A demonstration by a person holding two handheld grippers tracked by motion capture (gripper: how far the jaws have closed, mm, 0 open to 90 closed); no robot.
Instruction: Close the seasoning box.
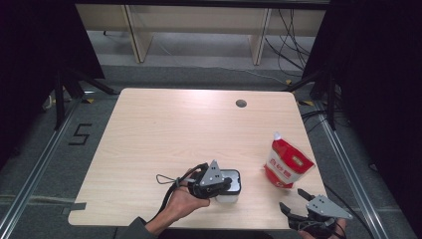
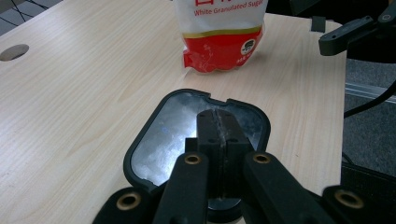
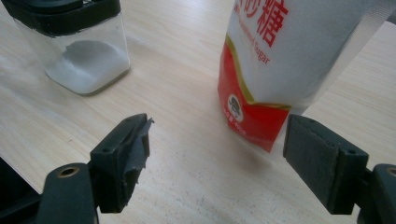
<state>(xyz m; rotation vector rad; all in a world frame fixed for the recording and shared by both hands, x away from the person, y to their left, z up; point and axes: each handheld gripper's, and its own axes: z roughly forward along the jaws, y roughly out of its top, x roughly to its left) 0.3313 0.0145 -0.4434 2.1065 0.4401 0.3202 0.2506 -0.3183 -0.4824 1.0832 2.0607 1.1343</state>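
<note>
A light wooden table [image 1: 164, 134] seen from above. At about 6 o'clock, the left gripper [image 1: 213, 185] sits over a clear jar [image 1: 230, 185] with a black lid [image 2: 196, 130], its jaws pressed together on top of the lid; I cannot tell whether they pinch anything. At 4 o'clock stands a red-and-white pouch [image 1: 287, 163], upright, reading "White Granulated Sugar" with Chinese characters. At 5 o'clock the right gripper [image 1: 294, 199], jaws wide and empty, faces the pouch, nearer to it than the left.
</note>
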